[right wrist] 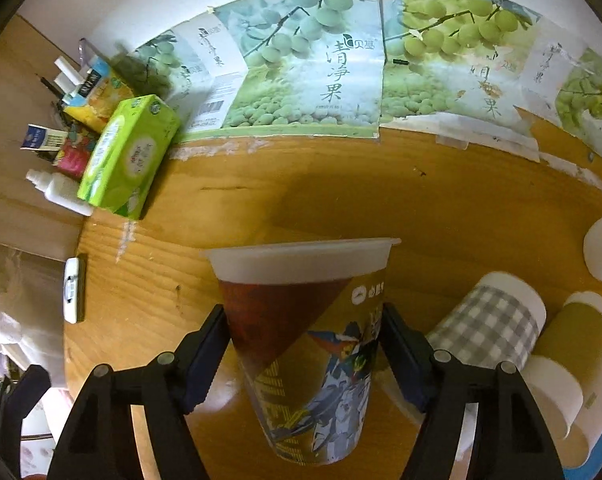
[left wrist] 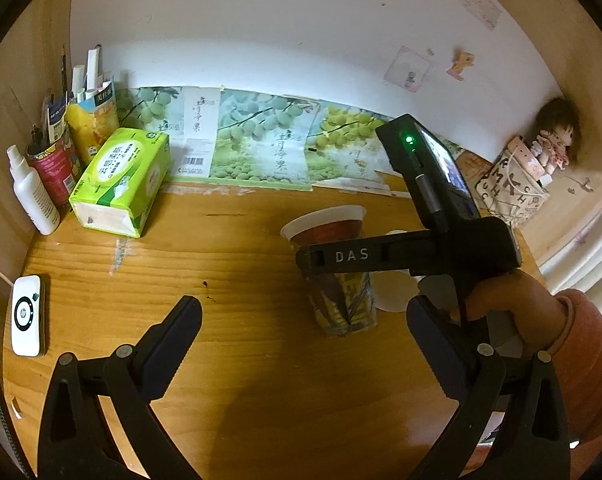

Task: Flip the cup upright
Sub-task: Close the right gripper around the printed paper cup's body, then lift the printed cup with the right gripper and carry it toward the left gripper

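Wood tabletop (right wrist: 441, 208): pine grain, cluttered at the left back corner
Cup (right wrist: 305, 344): printed plastic cup, white rim up, already upright, between the right claw's pads above the tabletop; base contact unclear
Right claw (right wrist: 303, 356): clenched on the cup at mid-body, both pads touching its sides
Left claw (left wrist: 305, 344): released, spread wide, holding nothing, hovering just beside the cup
Risk 1: thin wall may buckle if squeezed harder
Risk 2: tapered body could slip down through the pads
Risk 3: letting go before the base sits flat, cup topples
Risk 4: paper cups (right wrist: 497, 320) lie near on the right; a sideways pull-out could knock them
Count cups: one printed cup, about four or five paper cups lying over, some partly hidden
Count other: one green tissue pack (right wrist: 129, 156), one white spray bottle (left wrist: 33, 192), one white remote-like device (left wrist: 27, 316), one doll (left wrist: 557, 136)
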A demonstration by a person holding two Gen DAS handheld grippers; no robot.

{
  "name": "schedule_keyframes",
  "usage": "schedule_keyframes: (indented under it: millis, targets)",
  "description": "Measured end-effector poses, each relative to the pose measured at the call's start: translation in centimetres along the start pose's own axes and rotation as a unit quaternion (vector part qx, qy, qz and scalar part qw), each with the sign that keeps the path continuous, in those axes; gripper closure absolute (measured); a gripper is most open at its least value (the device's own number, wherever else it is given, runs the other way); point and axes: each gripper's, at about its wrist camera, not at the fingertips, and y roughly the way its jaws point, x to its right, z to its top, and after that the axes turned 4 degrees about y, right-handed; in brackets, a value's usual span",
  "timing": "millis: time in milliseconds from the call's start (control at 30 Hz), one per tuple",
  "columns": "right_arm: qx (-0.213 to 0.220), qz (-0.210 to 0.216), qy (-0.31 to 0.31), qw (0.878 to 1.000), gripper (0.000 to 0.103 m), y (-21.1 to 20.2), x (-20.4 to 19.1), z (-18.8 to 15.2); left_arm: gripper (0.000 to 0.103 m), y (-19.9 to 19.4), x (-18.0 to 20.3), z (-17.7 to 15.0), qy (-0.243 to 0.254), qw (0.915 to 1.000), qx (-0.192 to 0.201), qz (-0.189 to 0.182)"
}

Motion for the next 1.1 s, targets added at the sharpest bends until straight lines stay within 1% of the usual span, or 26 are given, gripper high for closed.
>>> schedule_keyframes:
  millis: [100,267,567,800,933,1100]
  targets:
    - [-0.004,-0.001,-0.004,1.0,0.029,-0.6,-0.2,-0.8,0.001,-0.8,0.9,-0.1,0.008,0.9999,0.007,-0.004]
    - [-0.017,0.016,-0.003,1.0,0.029,-1.8,-0.1,-2.7,0.001,-2.3,2.3,-0.6,0.022,0.9996,0.015,-0.002]
    - [-0.027,0.041,0.005,0.999,0.029,-4.4,1.5,-7.2,0.001,-4.8,4.9,-2.2,0.024,0.9992,0.032,0.007]
    - [-0.033,0.054,0.015,0.998,0.029,-7.1,4.0,-11.2,0.001,-6.0,8.0,-4.4,0.027,0.9988,0.038,0.019]
    - [-0.04,0.057,0.026,0.997,0.029,-8.5,6.2,-13.7,0.001,-6.4,9.9,-5.3,0.03,0.9987,0.033,0.024]
    - [-0.058,0.059,0.048,0.995,0.029,-9.3,9.2,-16.5,0.001,-6.6,12.1,-6.4,0.034,0.9985,0.028,0.031]
